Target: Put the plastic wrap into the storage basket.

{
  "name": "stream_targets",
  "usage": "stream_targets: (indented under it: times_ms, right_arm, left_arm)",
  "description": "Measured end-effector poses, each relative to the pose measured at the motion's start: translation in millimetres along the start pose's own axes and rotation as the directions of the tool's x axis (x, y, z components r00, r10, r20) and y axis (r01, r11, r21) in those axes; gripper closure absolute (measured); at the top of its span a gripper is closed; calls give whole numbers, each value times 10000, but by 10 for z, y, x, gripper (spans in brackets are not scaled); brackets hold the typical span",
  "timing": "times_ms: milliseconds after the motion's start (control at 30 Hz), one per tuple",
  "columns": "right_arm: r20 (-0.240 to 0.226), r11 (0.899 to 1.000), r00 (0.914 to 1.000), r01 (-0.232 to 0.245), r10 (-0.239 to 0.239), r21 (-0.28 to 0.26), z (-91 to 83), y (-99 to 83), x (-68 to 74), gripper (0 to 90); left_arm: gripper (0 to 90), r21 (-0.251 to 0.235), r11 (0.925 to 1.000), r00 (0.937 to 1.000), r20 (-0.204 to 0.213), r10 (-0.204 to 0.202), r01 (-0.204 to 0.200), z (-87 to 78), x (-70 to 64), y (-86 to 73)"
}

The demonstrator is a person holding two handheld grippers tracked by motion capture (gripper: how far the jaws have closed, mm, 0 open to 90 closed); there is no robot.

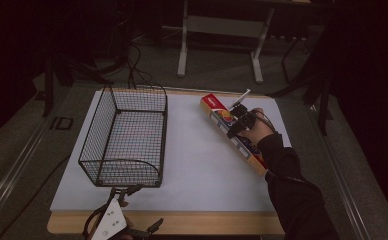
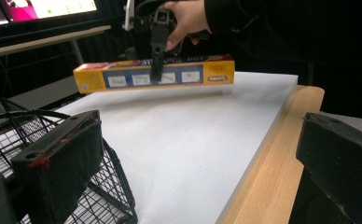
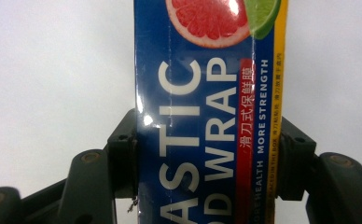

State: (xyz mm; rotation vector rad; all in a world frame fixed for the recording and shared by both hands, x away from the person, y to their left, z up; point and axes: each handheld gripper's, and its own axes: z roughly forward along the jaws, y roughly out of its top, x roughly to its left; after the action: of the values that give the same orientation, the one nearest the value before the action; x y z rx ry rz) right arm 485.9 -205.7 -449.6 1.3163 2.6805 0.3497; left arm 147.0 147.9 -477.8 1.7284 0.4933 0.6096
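Here's the bench point(image 1: 192, 222), wooden edge along the near side, with a big white sheet point(image 1: 197, 165) covering nearly all of its top. On the left half of that sheet sits the black wire basket point(image 1: 124, 137), upright, long side running away from the person, and through the mesh you see only white sheet, so nothing lies inside it. Over on the right half there's the plastic wrap box point(image 1: 232, 134), a long yellow and blue carton, set on a diagonal with its red-labelled end pointing toward the far edge. In the left gripper view the box point(image 2: 153, 74) is up off the sheet, hanging level with a soft shadow underneath, well apart from the basket point(image 2: 53, 154). The right tool point(image 1: 239, 122) has it, gripped across its width near the middle, with the person's hand point(image 1: 257, 127) wrapped behind in a dark sleeve. Close in on the right gripper view, both black jaws press flat against the long sides of the box point(image 3: 207, 116), the words PLASTIC WRAP and a slice of grapefruit running up between them. Down at the near edge, the left tool point(image 1: 127, 190) hovers just beside the basket's near end, jaws spread wide with nothing between them, one jaw over the basket rim, the other over the wooden edge
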Motion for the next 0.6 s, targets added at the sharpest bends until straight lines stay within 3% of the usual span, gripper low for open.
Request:
stream_targets:
  times_ms: [300, 433, 600]
  right_arm:
    - [247, 9975, 9993, -276, 293, -644, -261, 82, 74, 400]
    - [123, 9934, 9985, -517, 533, -1025, -393, 146, 124, 400]
    - [208, 9897, 9986, -454, 487, -1359, -528, 243, 232, 401]
  left_arm:
    - [13, -32, 10000, 10000, -25, -29, 29, 1, 6, -1]
    - [13, -74, 9999, 10000, -33, -77, 77, -8, 8, 0]
    - [13, -84, 9999, 10000, -36, -80, 79, -11, 8, 0]
